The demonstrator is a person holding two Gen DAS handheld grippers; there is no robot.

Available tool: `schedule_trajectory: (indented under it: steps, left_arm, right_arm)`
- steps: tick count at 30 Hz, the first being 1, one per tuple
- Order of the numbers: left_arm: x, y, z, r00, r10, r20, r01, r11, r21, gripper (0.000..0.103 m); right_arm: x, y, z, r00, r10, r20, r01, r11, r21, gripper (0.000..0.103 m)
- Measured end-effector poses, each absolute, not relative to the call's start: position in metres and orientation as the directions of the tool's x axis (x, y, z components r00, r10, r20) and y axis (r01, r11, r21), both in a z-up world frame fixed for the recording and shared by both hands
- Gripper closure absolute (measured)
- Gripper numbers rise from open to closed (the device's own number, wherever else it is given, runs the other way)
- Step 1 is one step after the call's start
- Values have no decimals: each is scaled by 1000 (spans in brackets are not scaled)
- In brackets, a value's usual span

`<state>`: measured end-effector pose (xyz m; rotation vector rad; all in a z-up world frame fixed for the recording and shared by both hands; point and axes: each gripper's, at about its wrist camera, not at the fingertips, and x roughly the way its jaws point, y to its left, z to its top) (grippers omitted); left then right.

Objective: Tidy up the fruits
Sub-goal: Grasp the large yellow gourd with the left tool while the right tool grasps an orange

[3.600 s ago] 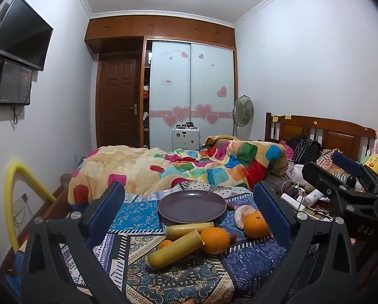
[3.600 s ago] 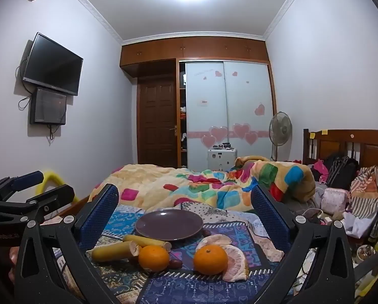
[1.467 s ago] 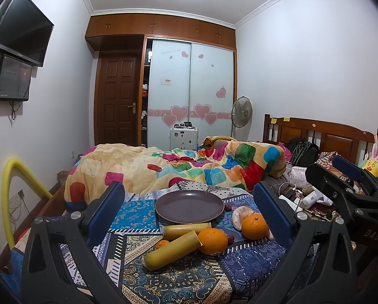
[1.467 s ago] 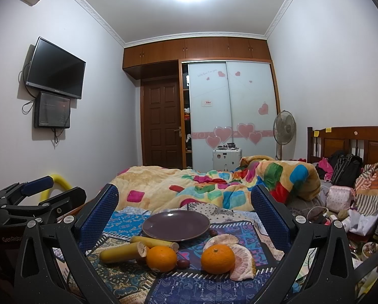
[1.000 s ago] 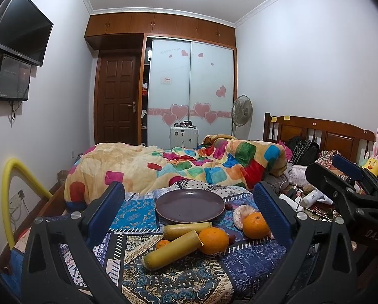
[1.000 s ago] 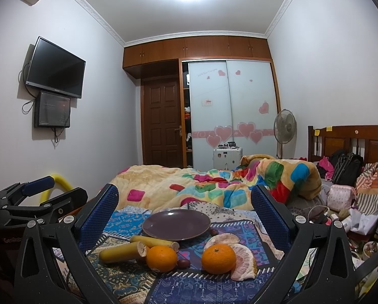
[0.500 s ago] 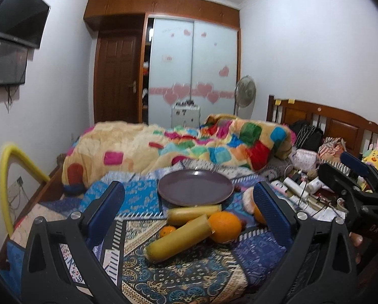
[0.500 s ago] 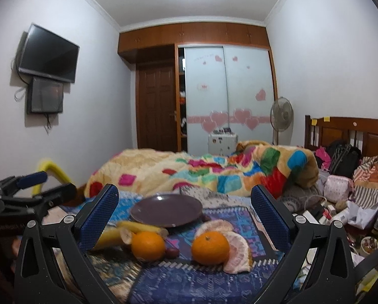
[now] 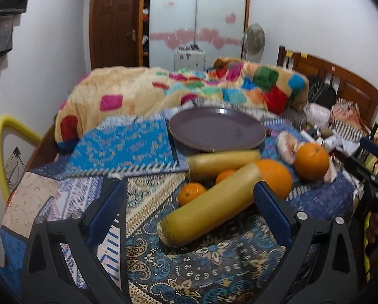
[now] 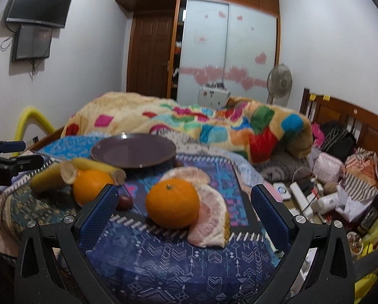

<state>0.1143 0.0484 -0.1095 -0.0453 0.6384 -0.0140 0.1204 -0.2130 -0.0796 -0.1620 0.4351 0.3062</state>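
Fruit lies on patterned cloths on a bed. A purple plate sits empty behind it. In the left wrist view two yellow stalk pieces, two small tangerines, and two big oranges lie together. My left gripper is open, its fingers either side of the near stalk. In the right wrist view my right gripper is open just before an orange with pomelo segments beside it. A dark small fruit lies left of it.
A colourful blanket is heaped behind the plate. Clutter of bottles, cables and bags fills the right side by the wooden headboard. A yellow tube stands at the left wall. The other gripper shows at the left edge.
Both grippers have dropped and moved forward toward the fruit, which now looks much larger. The left one has closed in on the near yellow stalk, the right one on the orange.
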Motion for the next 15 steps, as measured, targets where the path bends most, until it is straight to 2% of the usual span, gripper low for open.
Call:
schedule_trajectory:
  steps: [8,11,13,15]
  left_arm:
    - [126,36,-134,756,-29,-653,58,998,23,0]
    - [131,30,-139,753,-18,-658,68,996,50,1]
    - [135,28,-140,746,-30,-665,82,995,47,5]
    - [140,27,-142,737,-34,-675,92,995,50,11]
  right_arm:
    - [143,-218,-98,788,315,-530,-374,928,-5,0]
    - [149,-217,-100,769,341,-541,-390,920,26,5]
    - [150,-216,-100,760,356,-544,-402,915,36,10]
    - [153,-215,-99,747,373,-550,-419,907,45,11]
